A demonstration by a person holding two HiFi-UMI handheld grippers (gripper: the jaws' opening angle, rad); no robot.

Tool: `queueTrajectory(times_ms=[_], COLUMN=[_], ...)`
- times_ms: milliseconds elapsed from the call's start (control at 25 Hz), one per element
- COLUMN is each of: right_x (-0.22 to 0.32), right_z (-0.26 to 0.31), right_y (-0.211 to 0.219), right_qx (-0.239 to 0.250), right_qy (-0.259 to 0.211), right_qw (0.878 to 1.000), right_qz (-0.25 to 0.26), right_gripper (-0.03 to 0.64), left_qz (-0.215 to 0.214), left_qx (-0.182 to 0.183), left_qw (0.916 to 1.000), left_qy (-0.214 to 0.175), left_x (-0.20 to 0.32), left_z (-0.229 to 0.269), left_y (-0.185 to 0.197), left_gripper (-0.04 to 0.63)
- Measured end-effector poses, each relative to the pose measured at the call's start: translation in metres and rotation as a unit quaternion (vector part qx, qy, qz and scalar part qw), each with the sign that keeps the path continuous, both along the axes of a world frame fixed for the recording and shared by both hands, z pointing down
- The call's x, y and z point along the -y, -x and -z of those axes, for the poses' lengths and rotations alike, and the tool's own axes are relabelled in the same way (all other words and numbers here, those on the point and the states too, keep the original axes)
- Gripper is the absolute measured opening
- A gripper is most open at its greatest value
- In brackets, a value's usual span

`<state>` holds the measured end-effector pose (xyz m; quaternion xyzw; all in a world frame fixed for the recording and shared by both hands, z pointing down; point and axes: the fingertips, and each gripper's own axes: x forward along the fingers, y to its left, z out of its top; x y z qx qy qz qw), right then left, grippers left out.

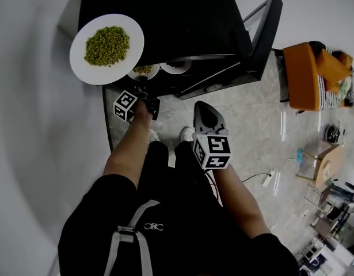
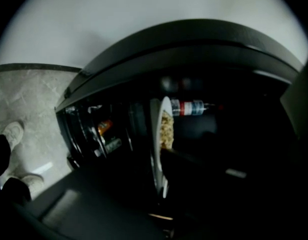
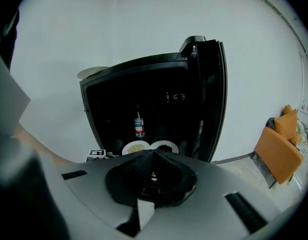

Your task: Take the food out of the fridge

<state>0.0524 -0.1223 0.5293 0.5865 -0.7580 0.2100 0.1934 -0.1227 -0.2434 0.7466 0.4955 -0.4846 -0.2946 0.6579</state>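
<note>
One plate [image 2: 158, 159] sat rim-clamped in the left gripper [image 2: 162, 186], right gripper [image 3: 152, 155] shut empty; a tilt could spill food [image 2: 167, 129].

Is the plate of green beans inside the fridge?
No, the head view shows the plate of green beans sitting on top of the fridge, not on a shelf inside it.

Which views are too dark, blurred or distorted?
Head view: evenly lit and sharp, but the floor curves near the edges. Left gripper view: the fridge inside is nearly black, the plate soft. Right gripper view: bright wall, black corners.
</note>
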Motion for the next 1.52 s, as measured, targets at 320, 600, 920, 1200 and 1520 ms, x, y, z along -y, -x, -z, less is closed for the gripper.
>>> queueTrajectory(times_ms=[320,600,920,1200,1520], right_x=[0.002,0.002,-0.001,-0.003,-0.001], right_z=[0.003,0.001,0.001,0.002,0.001], right_y=[0.001,-0.001,-0.001,0.007,0.021], right_qx=[-0.002,-0.003,-0.004,-0.005,-0.006], right_qy=[-0.001,0.001,0.000,-0.004,-0.002], right_qw=[1.000,1.000,1.000,0.999,0.997], right_qz=[0.015,0.020,0.026,0.045,0.078], right_gripper=[-0.002,-0.002,-0.002,-0.002,-0.002], left_qz=[-0.006,-0.009,-0.001,0.007,-0.001], left_qx=[0.008,0.011,-0.026,-0.057,-0.043], left_qw=[0.9998,0.9999,0.9996,0.9960,0.9956], left_qy=[0.016,0.007,-0.015,-0.068,-0.083], left_x=[-0.007,-0.012,-0.018,-0.037,-0.047], left_z=[0.001,0.005,0.013,0.033,0.034], left_y=[-0.001,0.001,0.003,0.008,0.012], left_gripper=[0.069,0.035,0.010,0.006,0.006])
